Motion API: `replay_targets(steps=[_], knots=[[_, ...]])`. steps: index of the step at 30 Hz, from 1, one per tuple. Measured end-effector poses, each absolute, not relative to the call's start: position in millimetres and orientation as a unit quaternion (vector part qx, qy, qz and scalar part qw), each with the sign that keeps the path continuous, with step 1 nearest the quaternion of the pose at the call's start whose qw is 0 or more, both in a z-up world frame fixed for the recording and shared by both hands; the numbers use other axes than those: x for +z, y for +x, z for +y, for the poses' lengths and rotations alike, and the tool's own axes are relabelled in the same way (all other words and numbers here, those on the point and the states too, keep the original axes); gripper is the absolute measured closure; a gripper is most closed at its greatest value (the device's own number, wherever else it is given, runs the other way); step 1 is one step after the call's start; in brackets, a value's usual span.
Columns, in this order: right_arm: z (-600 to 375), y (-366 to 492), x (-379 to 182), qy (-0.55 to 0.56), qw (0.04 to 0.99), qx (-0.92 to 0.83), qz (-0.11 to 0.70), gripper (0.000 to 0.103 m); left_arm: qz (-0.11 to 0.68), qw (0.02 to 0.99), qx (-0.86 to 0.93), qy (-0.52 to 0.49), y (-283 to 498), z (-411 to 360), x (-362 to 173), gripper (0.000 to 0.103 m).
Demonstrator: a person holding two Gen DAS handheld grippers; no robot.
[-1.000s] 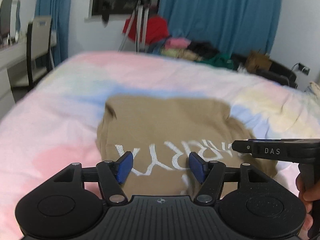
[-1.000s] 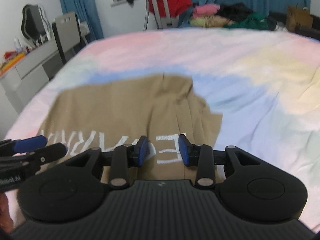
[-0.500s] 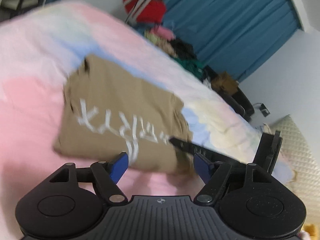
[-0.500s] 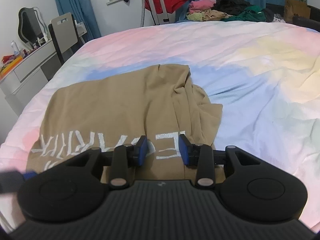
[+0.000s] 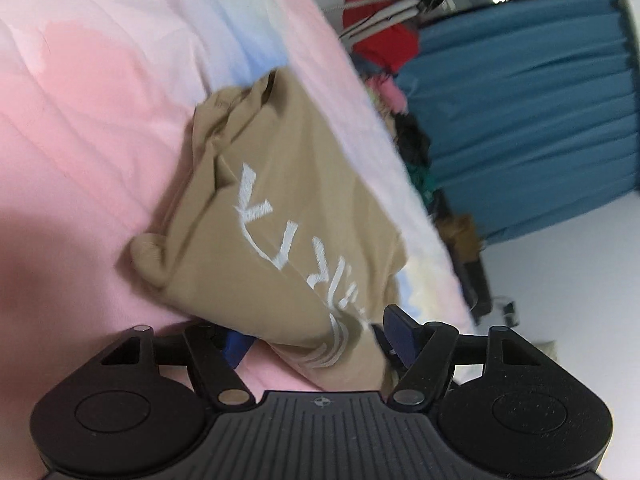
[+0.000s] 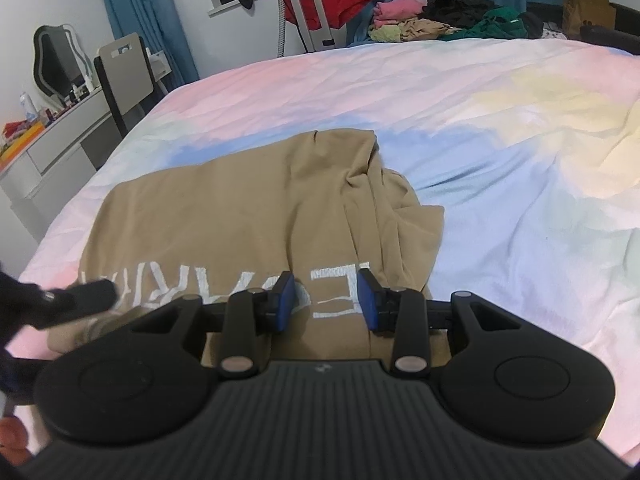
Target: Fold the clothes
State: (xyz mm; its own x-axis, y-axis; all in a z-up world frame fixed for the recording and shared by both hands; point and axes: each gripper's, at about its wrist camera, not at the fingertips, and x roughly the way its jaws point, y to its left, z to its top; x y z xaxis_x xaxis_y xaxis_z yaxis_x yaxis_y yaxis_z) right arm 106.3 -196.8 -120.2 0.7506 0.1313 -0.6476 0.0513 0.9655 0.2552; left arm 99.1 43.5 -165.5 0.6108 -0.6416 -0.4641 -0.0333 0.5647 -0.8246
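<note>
Since a second ago my left gripper (image 5: 316, 344) has rolled and dropped to the tan shirt's (image 5: 288, 216) near edge on the bed (image 5: 80, 120); its jaws are closing, straddling cloth. My right gripper (image 6: 326, 300), its jaws half-open and empty, alone shows the shirt's far bunched side.

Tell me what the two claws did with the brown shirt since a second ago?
The left claw rolled sideways and dropped to the tan shirt's near edge, which now sits between its closing jaws. The right claw stayed put, part open over the white letters. The shirt stayed flat.

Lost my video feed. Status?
Left gripper jaws closing around tan shirt edge. Right gripper hovers open over lettering. Nothing in the way.
</note>
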Motion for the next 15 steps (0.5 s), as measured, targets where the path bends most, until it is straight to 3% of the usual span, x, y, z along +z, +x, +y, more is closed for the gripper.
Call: replay_targets(steps=[7, 11, 12, 15], knots=[[-204, 105, -120, 0.166, 0.922, 0.017, 0.349, 0.066, 0.352, 0.788, -0.221, -0.455, 89, 54, -154, 0.031], [-209, 104, -120, 0.195, 0.918, 0.016, 0.346, 0.066, 0.409, 0.789, -0.189, -0.418, 96, 46, -165, 0.032], [-211, 104, -120, 0.204, 0.916, 0.016, 0.345, 0.066, 0.425, 0.786, -0.18, -0.411, 98, 45, -168, 0.04], [-214, 104, -119, 0.222, 0.912, 0.014, 0.345, 0.066, 0.424, 0.774, -0.161, -0.442, 100, 55, -175, 0.048]])
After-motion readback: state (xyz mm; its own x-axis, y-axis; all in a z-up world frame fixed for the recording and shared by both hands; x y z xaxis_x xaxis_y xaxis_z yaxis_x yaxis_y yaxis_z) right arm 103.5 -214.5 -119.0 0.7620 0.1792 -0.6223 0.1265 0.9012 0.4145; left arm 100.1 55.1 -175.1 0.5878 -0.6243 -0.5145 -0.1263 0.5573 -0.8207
